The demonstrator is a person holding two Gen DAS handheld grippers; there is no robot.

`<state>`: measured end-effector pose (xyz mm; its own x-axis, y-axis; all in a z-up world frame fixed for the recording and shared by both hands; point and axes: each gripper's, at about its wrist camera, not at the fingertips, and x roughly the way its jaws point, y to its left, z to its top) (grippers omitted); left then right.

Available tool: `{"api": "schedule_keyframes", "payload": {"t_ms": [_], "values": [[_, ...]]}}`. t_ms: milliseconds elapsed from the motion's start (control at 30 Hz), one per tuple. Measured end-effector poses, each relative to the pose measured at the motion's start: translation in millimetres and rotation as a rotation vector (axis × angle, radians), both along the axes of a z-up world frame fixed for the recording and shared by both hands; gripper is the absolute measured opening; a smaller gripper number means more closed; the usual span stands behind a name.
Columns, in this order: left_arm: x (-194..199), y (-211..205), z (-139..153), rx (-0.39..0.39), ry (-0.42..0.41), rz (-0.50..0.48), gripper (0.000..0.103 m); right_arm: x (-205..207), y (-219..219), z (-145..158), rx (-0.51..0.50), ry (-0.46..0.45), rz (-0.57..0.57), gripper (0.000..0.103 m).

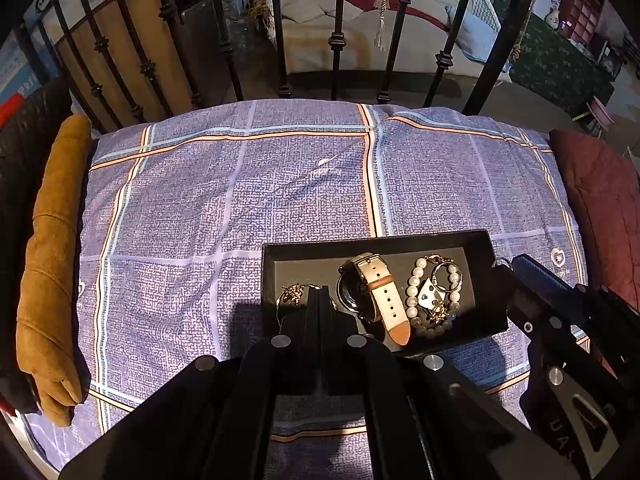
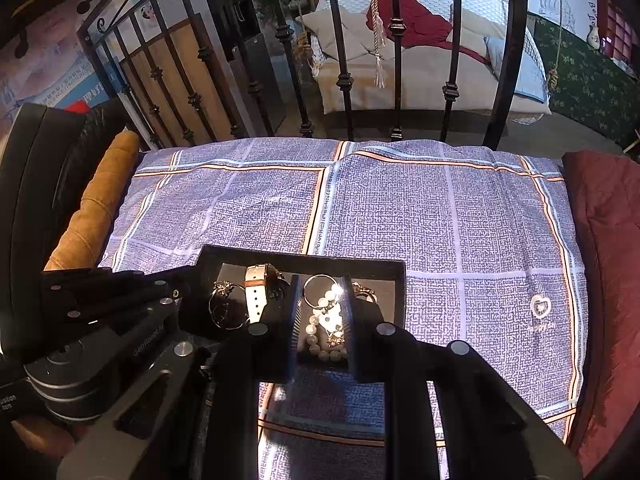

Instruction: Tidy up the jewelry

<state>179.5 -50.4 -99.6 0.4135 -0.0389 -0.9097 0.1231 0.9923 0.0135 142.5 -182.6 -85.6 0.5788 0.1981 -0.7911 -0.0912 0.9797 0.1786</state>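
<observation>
A black tray [image 1: 376, 239] [image 2: 304, 260] lies on the purple checked bedspread. It holds a white-strapped watch [image 1: 380, 296] [image 2: 256, 292], a pearl bracelet [image 1: 412, 292] [image 2: 320, 326], a silver ring [image 1: 448, 278] [image 2: 316, 286] and a gold-flower bangle [image 1: 294, 295] [image 2: 224, 306]. My left gripper [image 1: 319, 292] is shut over the tray's left part, next to the bangle; whether it pinches anything is hidden. My right gripper [image 2: 322, 304] is open, with its fingers on either side of the pearl bracelet and ring. It also shows in the left wrist view [image 1: 532, 272] at the tray's right edge.
The bedspread [image 1: 240, 200] [image 2: 460, 240] covers the bed. A tan cushion [image 1: 52, 240] [image 2: 96, 204] lies along the left, a dark red quilt [image 1: 600, 200] [image 2: 612, 240] on the right. A black iron footboard [image 1: 336, 40] [image 2: 396, 60] stands at the far edge.
</observation>
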Motion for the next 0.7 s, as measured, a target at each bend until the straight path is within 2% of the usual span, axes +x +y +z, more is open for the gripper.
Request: {"api": "schedule_keyframes", "payload": {"t_ms": [100,133,167,200,233,267,300,333,400,533,700], "values": [[1.6,1.2,-1.0,0.005,0.006,0.01,0.001,1.6,0.4,-1.5,-0.003,0.012,0.0,0.02],[2.5,1.5,-1.4,0.007,0.009,0.014,0.007,2.3,0.4,-2.1,-0.007,0.017,-0.005,0.021],[3.1,2.5,-1.8,0.009,0.009,0.024,0.017,3.5,0.6,-2.6,-0.007,0.024,-0.004,0.03],[3.4,3.8,-2.0,0.01,0.01,0.035,0.047,4.2,1.0,-3.3,-0.018,0.03,-0.007,0.047],[3.8,5.7,-2.3,0.025,0.01,0.056,0.063,4.0,-0.5,-2.6,-0.03,0.022,-0.022,0.051],[4.5,8.9,-2.6,0.036,0.011,0.075,0.069,3.1,-3.5,-1.6,-0.036,0.012,-0.037,0.059],[5.1,12.0,-3.0,0.042,0.014,0.088,0.081,2.8,-6.9,-1.3,-0.031,0.011,-0.046,0.066],[5.4,14.0,-3.6,0.049,0.019,0.094,0.088,2.5,-11.0,-1.1,-0.015,0.011,-0.053,0.067],[5.3,16.2,-4.3,0.06,0.02,0.099,0.089,1.9,-16.1,-0.8,0.002,0.011,-0.066,0.068],[3.4,15.5,-3.3,0.094,0.022,0.088,0.096,0.4,-16.7,-0.9,-0.01,0.018,-0.067,0.068],[-2.6,13.5,2.2,0.152,0.023,0.1,0.096,-6.4,-13.0,1.4,-0.09,0.02,-0.081,0.069]]}}
